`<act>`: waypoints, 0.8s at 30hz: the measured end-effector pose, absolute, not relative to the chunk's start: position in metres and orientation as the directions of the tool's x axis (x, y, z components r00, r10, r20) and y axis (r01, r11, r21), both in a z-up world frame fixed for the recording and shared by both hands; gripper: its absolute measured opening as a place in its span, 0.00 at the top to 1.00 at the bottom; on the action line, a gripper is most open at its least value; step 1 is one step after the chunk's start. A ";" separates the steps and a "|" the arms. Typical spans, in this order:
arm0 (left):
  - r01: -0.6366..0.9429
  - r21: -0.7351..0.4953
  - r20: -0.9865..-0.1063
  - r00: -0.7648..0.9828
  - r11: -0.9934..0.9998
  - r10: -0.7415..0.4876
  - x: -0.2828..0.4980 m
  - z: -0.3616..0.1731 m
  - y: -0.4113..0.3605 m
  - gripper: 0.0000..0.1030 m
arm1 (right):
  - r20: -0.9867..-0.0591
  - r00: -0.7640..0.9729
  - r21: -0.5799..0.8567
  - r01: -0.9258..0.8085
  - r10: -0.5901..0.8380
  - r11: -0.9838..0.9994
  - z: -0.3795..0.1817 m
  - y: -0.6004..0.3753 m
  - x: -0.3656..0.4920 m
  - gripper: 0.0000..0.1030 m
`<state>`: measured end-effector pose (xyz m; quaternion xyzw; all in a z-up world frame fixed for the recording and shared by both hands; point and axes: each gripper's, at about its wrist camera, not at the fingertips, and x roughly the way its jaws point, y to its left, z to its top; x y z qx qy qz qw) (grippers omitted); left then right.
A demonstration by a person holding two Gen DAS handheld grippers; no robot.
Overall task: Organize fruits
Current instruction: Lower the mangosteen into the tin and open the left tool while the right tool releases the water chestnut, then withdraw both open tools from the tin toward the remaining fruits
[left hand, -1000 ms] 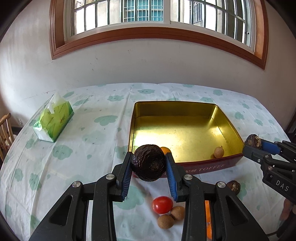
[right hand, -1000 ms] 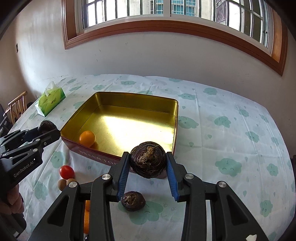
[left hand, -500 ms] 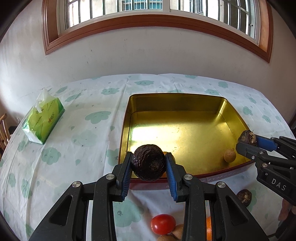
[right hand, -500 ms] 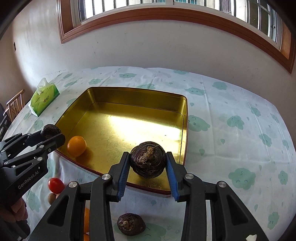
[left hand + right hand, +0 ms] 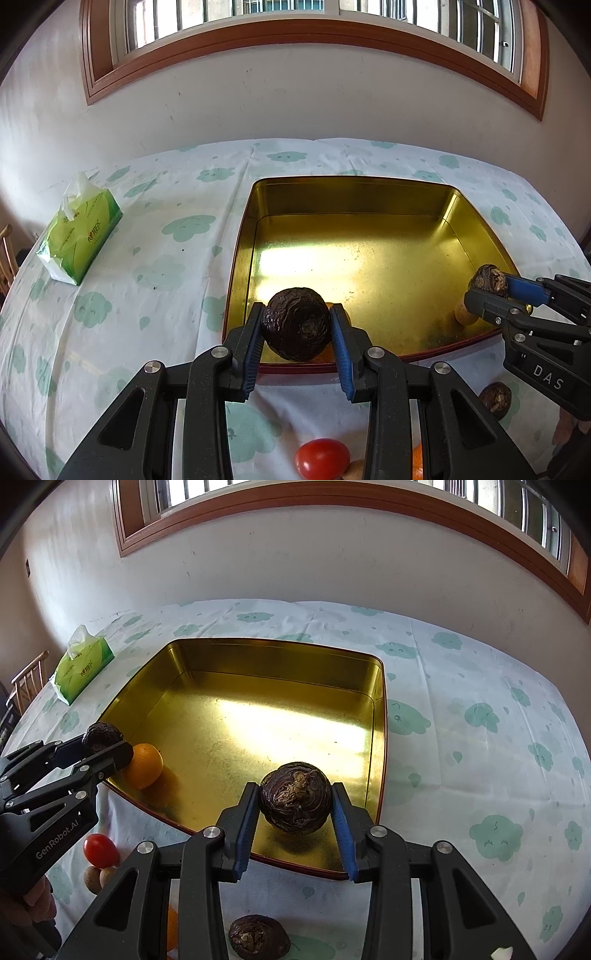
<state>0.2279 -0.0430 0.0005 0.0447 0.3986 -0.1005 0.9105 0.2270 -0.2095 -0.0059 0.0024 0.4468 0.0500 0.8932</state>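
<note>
— Both claws have come forward and down; the gold tin (image 5: 354, 206) now fills more of each view.

— What do they grip?

— Left claw (image 5: 295, 334) is clamped on a dark wrinkled fruit (image 5: 295, 328) over the tin's near edge. Right claw (image 5: 293, 805) is clamped on a second dark fruit (image 5: 294, 797) above the tin's near right corner.

— Inside?

— An orange (image 5: 144, 764) and a small tan fruit (image 5: 461, 315). A cherry tomato (image 5: 99, 849) and a third dark fruit (image 5: 258, 936) lie on the worktop (image 5: 461, 701).
</note>
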 end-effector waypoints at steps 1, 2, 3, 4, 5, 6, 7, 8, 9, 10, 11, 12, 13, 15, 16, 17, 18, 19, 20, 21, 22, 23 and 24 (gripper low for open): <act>0.218 0.003 -0.734 0.663 0.976 -0.146 0.228 0.000 -0.043 0.65 | -0.797 0.597 0.052 -0.085 0.092 0.995 -0.006 -0.210 0.227 0.65; 0.217 0.005 -0.734 0.664 0.976 -0.144 0.228 0.000 -0.043 0.65 | -0.797 0.597 0.052 -0.084 0.092 0.995 -0.006 -0.210 0.228 0.65; 0.215 0.003 -0.734 0.664 0.977 -0.144 0.229 0.000 -0.043 0.65 | -0.797 0.596 0.053 -0.083 0.092 0.995 -0.006 -0.210 0.228 0.64; 0.213 0.000 -0.734 0.664 0.977 -0.145 0.228 -0.001 -0.042 0.65 | -0.798 0.596 0.053 -0.082 0.092 0.995 -0.006 -0.210 0.228 0.64; 0.211 -0.002 -0.734 0.664 0.977 -0.145 0.229 -0.001 -0.042 0.65 | -0.798 0.595 0.054 -0.081 0.092 0.995 -0.006 -0.210 0.228 0.64; 0.210 -0.003 -0.734 0.663 0.978 -0.145 0.229 -0.001 -0.042 0.65 | -0.799 0.594 0.055 -0.081 0.093 0.995 -0.006 -0.210 0.228 0.64; 0.208 -0.002 -0.734 0.664 0.978 -0.143 0.229 -0.001 -0.042 0.65 | -0.799 0.595 0.054 -0.080 0.091 0.995 -0.006 -0.210 0.228 0.64; 0.207 0.000 -0.734 0.665 0.978 -0.140 0.229 -0.001 -0.042 0.65 | -0.799 0.595 0.054 -0.079 0.091 0.995 -0.006 -0.210 0.228 0.64; 0.205 0.003 -0.734 0.666 0.979 -0.137 0.229 -0.001 -0.043 0.65 | -0.798 0.595 0.054 -0.081 0.092 0.995 -0.006 -0.210 0.228 0.63; 0.204 0.004 -0.734 0.666 0.979 -0.135 0.228 0.000 -0.043 0.65 | -0.798 0.595 0.055 -0.079 0.091 0.995 -0.006 -0.210 0.228 0.63; 0.203 0.006 -0.734 0.666 0.979 -0.133 0.228 0.000 -0.043 0.65 | -0.799 0.595 0.055 -0.077 0.090 0.996 -0.006 -0.210 0.228 0.63; 0.202 0.008 -0.733 0.667 0.979 -0.131 0.228 0.000 -0.043 0.65 | -0.799 0.595 0.055 -0.075 0.089 0.996 -0.005 -0.211 0.228 0.63; 0.201 0.010 -0.733 0.668 0.980 -0.130 0.227 0.001 -0.043 0.65 | -0.798 0.596 0.054 -0.074 0.088 0.996 -0.005 -0.211 0.227 0.63; 0.202 0.013 -0.733 0.668 0.979 -0.128 0.227 0.001 -0.043 0.64 | -0.798 0.596 0.053 -0.076 0.088 0.996 -0.004 -0.212 0.226 0.62; 0.201 0.013 -0.732 0.669 0.979 -0.127 0.226 0.001 -0.043 0.64 | -0.797 0.598 0.052 -0.075 0.086 0.996 -0.004 -0.212 0.225 0.62; 0.198 0.014 -0.733 0.669 0.980 -0.124 0.225 0.002 -0.043 0.64 | -0.796 0.600 0.051 -0.073 0.084 0.996 -0.003 -0.212 0.224 0.62; 0.196 0.012 -0.733 0.669 0.981 -0.125 0.225 0.002 -0.042 0.63 | -0.794 0.602 0.051 -0.072 0.084 0.996 -0.002 -0.212 0.223 0.61; 0.196 0.008 -0.733 0.668 0.981 -0.127 0.224 0.002 -0.042 0.62 | -0.791 0.606 0.051 -0.069 0.082 0.996 -0.001 -0.212 0.221 0.59; 0.194 0.006 -0.733 0.668 0.981 -0.128 0.224 0.003 -0.041 0.62 | -0.790 0.608 0.049 -0.067 0.080 0.997 0.000 -0.212 0.220 0.57; 0.190 0.008 -0.733 0.669 0.982 -0.123 0.223 0.003 -0.041 0.60 | -0.789 0.609 0.050 -0.066 0.080 0.997 0.001 -0.212 0.218 0.57; 0.186 0.010 -0.732 0.670 0.982 -0.120 0.222 0.004 -0.040 0.58 | -0.788 0.610 0.053 -0.067 0.083 0.996 0.002 -0.213 0.216 0.57; 0.185 0.010 -0.732 0.671 0.983 -0.118 0.221 0.004 -0.039 0.58 | -0.786 0.612 0.052 -0.067 0.082 0.996 0.004 -0.212 0.214 0.57; 0.185 0.010 -0.731 0.672 0.983 -0.119 0.219 0.005 -0.039 0.58 | -0.784 0.615 0.051 -0.066 0.081 0.997 0.006 -0.212 0.212 0.57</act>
